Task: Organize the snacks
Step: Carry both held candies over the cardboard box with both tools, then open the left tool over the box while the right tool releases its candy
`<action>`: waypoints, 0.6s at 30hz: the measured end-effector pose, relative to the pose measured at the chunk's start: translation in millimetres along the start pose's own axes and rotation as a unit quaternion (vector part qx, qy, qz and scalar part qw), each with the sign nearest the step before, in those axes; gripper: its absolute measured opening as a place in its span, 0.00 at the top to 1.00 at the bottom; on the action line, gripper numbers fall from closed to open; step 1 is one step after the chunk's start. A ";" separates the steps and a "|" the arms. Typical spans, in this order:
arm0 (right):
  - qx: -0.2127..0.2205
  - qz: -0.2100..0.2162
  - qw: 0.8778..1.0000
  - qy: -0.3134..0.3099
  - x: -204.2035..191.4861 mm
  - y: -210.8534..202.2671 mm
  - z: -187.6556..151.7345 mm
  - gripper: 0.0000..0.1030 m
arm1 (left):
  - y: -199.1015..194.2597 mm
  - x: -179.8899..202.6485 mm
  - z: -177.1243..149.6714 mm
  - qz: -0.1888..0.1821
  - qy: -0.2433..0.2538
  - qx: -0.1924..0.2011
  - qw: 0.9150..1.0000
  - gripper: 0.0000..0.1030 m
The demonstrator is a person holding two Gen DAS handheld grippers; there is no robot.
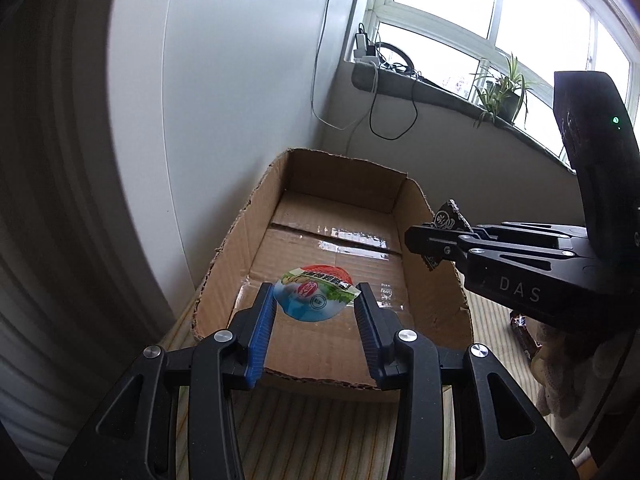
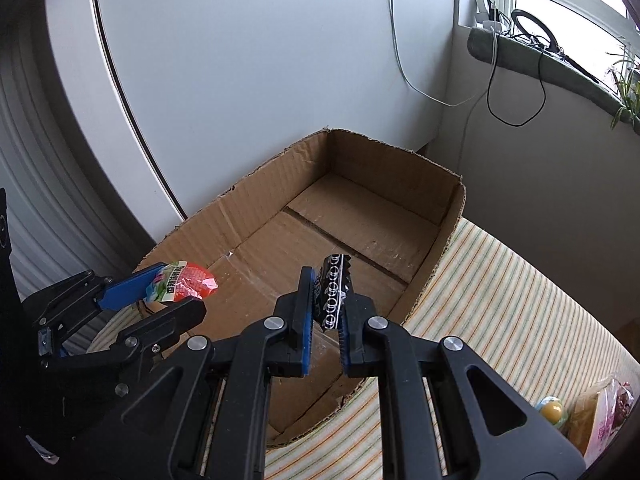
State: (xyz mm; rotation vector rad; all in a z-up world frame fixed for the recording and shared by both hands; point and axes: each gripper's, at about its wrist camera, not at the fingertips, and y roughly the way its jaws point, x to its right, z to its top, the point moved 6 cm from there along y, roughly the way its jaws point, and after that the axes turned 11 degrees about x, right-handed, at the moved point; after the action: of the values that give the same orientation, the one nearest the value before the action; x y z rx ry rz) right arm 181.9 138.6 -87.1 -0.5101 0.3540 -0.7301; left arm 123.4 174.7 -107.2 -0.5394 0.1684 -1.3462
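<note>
An open, empty cardboard box (image 1: pixel 432 280) (image 2: pixel 452 208) stands on a striped cloth. My left gripper (image 1: pixel 316 300) is shut on a round jelly cup with a red, green and blue lid (image 1: pixel 314 294) and holds it over the box's near end. The cup also shows in the right wrist view (image 2: pixel 182 282). My right gripper (image 2: pixel 329 300) is shut on a black snack packet with white rings (image 2: pixel 332 292), held upright over the box's right side. That packet also shows in the left wrist view (image 1: pixel 448 220).
More snacks lie on the striped cloth (image 2: pixel 520 300) at the right: a yellow-and-blue jelly cup (image 2: pixel 551 410) and pink packets (image 2: pixel 604 420). A white wall stands behind the box. A windowsill (image 1: pixel 440 92) with cables and a plant (image 1: pixel 500 88) runs at the back right.
</note>
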 end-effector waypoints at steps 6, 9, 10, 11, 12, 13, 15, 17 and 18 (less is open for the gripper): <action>0.004 0.000 1.000 -0.006 -1.3 -0.3 2.2 0.77 | 0.7 1.5 0.2 0.001 0.002 0.001 1.000 0.60; 0.014 -0.008 1.000 -0.006 1.1 -5.7 4.5 0.46 | 0.0 0.1 1.8 0.006 -0.003 0.002 1.000 0.54; 0.018 -0.008 1.000 -0.005 1.8 -8.4 5.3 0.46 | -1.3 -0.6 2.6 0.005 -0.005 0.005 1.000 0.54; 0.020 -0.007 1.000 -0.004 2.5 -10.5 5.9 0.46 | -2.5 -1.3 3.2 0.005 -0.006 0.006 1.000 0.54; 0.021 -0.008 1.000 -0.004 3.7 -12.8 6.6 0.46 | -3.4 -1.4 4.0 0.006 -0.007 0.007 1.000 0.54; 0.023 -0.009 1.000 -0.003 4.7 -15.1 7.0 0.46 | -4.3 -1.7 4.8 0.008 -0.009 0.009 1.000 0.54; 0.027 -0.012 1.000 -0.001 7.3 -20.9 7.8 0.46 | -6.6 -1.1 6.4 0.007 -0.011 0.012 1.000 0.54; 0.030 -0.015 0.999 0.003 10.4 -27.8 7.8 0.46 | -8.9 1.8 7.6 0.006 -0.009 0.014 1.000 0.54; 0.031 -0.016 0.999 0.003 11.7 -31.1 7.4 0.46 | -10.1 3.4 8.1 0.006 -0.009 0.015 1.000 0.54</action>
State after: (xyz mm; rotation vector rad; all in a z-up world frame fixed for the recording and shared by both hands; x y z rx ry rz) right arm 176.8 113.0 -65.3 -0.4560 0.3294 -0.7716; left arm 118.6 172.4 -94.9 -0.5238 0.1367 -1.3305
